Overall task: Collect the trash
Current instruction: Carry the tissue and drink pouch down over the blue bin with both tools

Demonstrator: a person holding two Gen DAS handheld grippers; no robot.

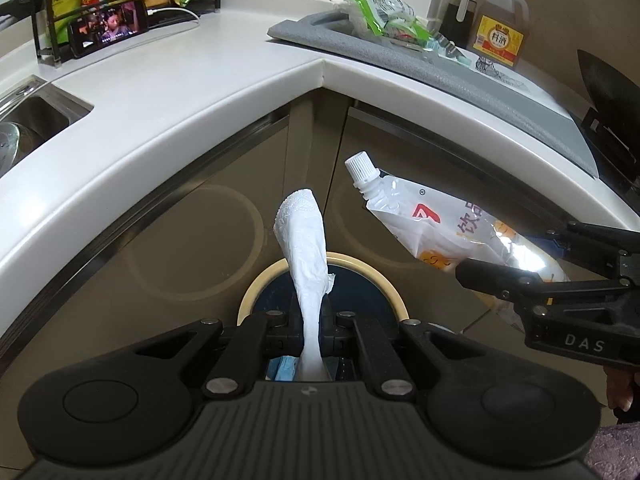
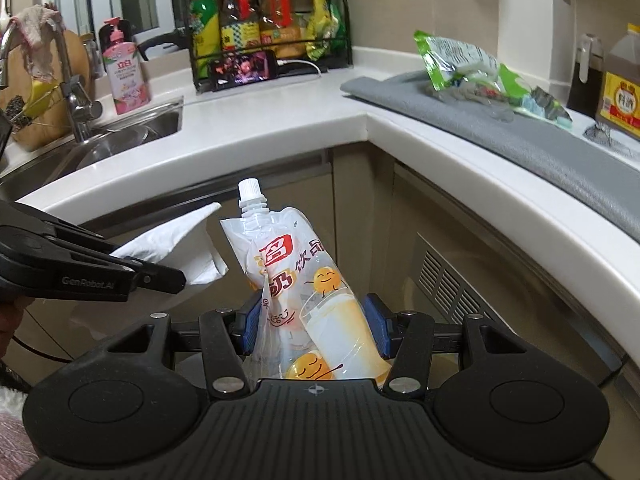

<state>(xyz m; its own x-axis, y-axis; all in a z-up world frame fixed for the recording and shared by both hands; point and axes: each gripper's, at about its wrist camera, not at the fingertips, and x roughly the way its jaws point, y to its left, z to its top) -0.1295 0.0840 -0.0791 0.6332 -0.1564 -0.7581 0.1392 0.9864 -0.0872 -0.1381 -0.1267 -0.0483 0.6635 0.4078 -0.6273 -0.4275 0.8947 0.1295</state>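
My left gripper [image 1: 314,328] is shut on a twisted white tissue [image 1: 304,248] that sticks up from its jaws. It hangs over a round trash bin with a beige rim [image 1: 256,292] on the floor by the corner cabinet. My right gripper [image 2: 314,324] is shut on a drink pouch [image 2: 296,280] with a white screw cap, its blue pads [image 2: 250,326] pressing both sides. In the left wrist view the pouch [image 1: 432,224] and right gripper [image 1: 516,256] sit just right of the bin. The right wrist view shows the left gripper [image 2: 176,276] and the tissue [image 2: 176,248] at its left.
A green snack bag [image 2: 460,64] lies on a grey mat [image 2: 520,132] on the white L-shaped counter [image 2: 280,128]. At the back stand a phone [image 2: 244,68], a bottle rack [image 2: 264,20] and a cooking-wine jug [image 2: 620,92]. The sink [image 2: 120,132] is left.
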